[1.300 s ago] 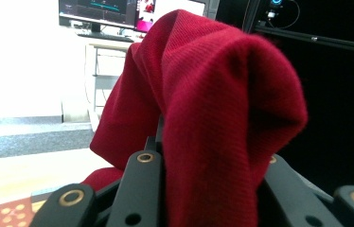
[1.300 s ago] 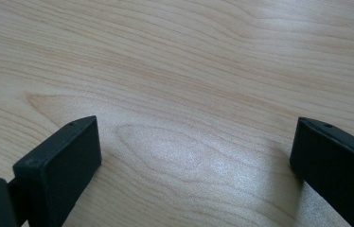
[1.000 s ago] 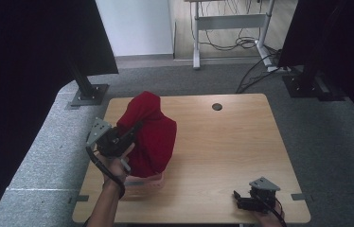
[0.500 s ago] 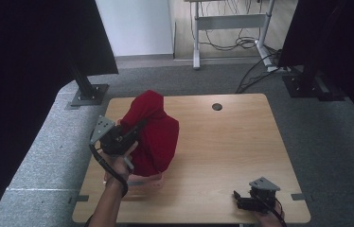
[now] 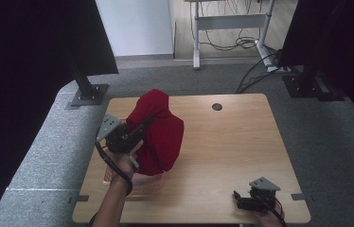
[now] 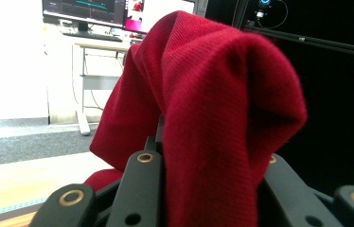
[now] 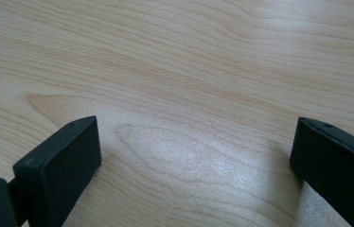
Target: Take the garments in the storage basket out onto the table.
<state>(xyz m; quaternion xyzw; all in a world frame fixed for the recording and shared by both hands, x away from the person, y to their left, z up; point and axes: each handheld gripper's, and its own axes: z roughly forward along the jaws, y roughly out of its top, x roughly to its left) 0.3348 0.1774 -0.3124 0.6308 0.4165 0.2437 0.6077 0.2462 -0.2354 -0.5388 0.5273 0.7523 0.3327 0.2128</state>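
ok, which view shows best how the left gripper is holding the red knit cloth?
The left gripper view: the red knit cloth is bunched between the left gripper jaws, draping over them. The high view shows the cloth lifted off the wooden table, grip hidden.

The left gripper [image 5: 139, 128] is held raised above the table's left half, its jaws clamped together with fabric pinched between them; the left forearm [image 5: 113, 198] is extended up from the bottom edge. The right gripper [image 5: 238, 201] is rested low at the near right corner, its jaws spread wide apart with nothing between them.
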